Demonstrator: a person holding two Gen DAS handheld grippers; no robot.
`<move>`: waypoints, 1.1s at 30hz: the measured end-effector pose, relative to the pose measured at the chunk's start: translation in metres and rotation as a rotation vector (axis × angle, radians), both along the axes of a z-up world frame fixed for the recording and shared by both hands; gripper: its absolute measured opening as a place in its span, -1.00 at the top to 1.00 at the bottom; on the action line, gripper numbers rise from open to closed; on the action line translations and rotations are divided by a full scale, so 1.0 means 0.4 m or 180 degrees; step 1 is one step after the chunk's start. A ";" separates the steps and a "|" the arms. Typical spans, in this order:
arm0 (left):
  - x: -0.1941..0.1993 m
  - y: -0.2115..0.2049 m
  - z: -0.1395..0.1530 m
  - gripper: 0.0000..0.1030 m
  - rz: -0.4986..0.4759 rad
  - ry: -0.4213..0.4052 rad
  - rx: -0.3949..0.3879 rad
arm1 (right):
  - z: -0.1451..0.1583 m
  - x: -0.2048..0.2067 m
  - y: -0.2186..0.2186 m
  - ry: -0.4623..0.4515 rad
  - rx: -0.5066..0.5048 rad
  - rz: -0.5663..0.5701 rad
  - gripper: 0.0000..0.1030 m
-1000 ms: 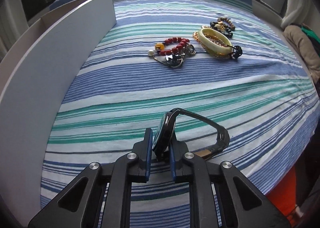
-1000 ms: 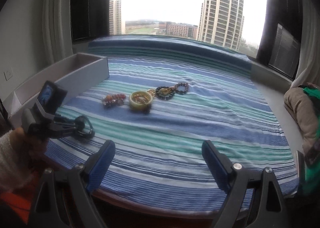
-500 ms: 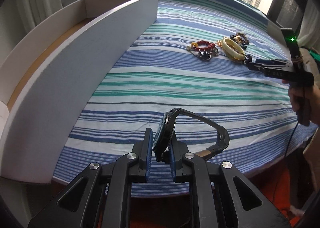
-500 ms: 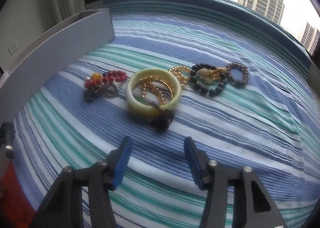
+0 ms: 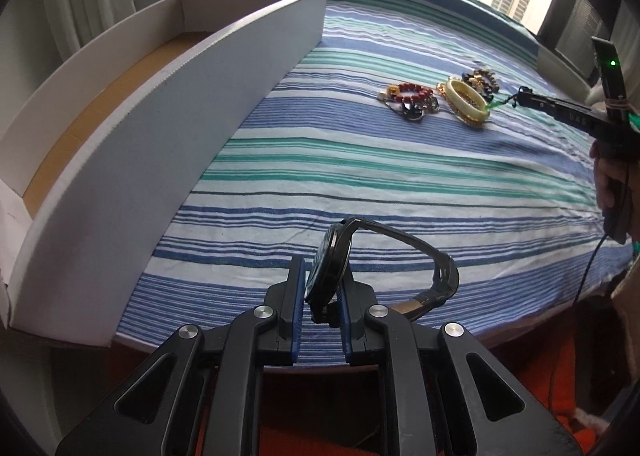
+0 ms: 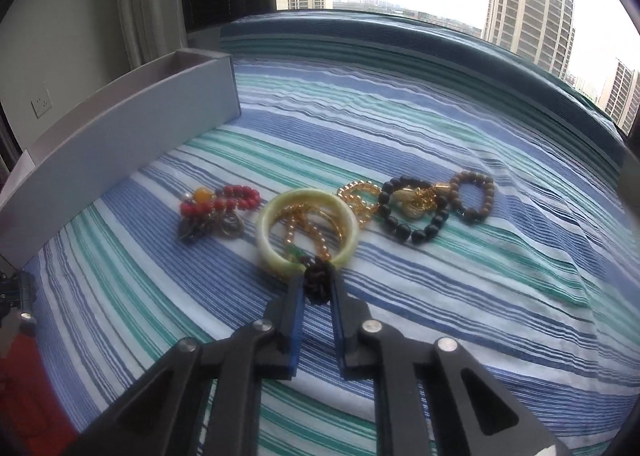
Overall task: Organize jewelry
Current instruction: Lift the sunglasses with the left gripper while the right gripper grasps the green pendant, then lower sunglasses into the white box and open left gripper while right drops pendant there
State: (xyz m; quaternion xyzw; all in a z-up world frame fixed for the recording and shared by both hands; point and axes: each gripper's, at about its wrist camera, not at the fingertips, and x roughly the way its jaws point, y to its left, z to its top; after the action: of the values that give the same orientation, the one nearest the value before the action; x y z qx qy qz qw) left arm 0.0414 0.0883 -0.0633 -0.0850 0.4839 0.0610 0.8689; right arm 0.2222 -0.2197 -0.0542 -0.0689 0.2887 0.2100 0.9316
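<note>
1. Left wrist view: the left gripper (image 5: 320, 296) is clamped on the round case of a dark wristwatch (image 5: 332, 256), whose stiff strap loops off to its right. To its left stands a long white cardboard box (image 5: 168, 143) with a brown floor that looks bare, so sorting seems barely begun. Far ahead on the striped bedspread (image 5: 360, 175) lies the remaining jewelry.

2. Right wrist view: the right gripper (image 6: 316, 296), jaws just closed, pinches a dark knotted tassel (image 6: 317, 283) touching a smooth pale green bangle (image 6: 306, 232). Beyond lie gold chains (image 6: 356, 195); ahead-left a red bead bracelet (image 6: 224, 201), ahead-right glossy black beads (image 6: 412, 232) and brown beads (image 6: 474, 195).
</note>
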 end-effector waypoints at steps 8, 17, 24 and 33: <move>-0.049 0.111 0.174 0.73 0.0272 -0.0272 -0.0051 | 0.205 -0.107 0.092 -0.0148 0.0343 0.0262 0.75; -0.031 0.393 0.231 0.74 0.1216 -0.0042 0.0441 | 0.379 -0.120 0.468 0.0062 0.0804 0.1128 0.75; -0.014 0.487 0.141 0.73 0.1488 0.0236 0.0336 | 0.374 -0.074 0.759 0.0196 0.0512 0.1389 0.74; -0.022 0.486 0.132 -0.57 0.1671 0.0061 0.0772 | 0.310 -0.033 0.813 0.0289 0.0404 0.1215 0.15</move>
State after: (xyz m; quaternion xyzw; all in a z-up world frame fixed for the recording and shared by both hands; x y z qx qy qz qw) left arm 0.0327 0.2827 -0.0103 -0.1022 0.4426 0.3421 0.8226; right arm 0.2089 0.1055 0.0697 -0.0540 0.2983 0.4034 0.8634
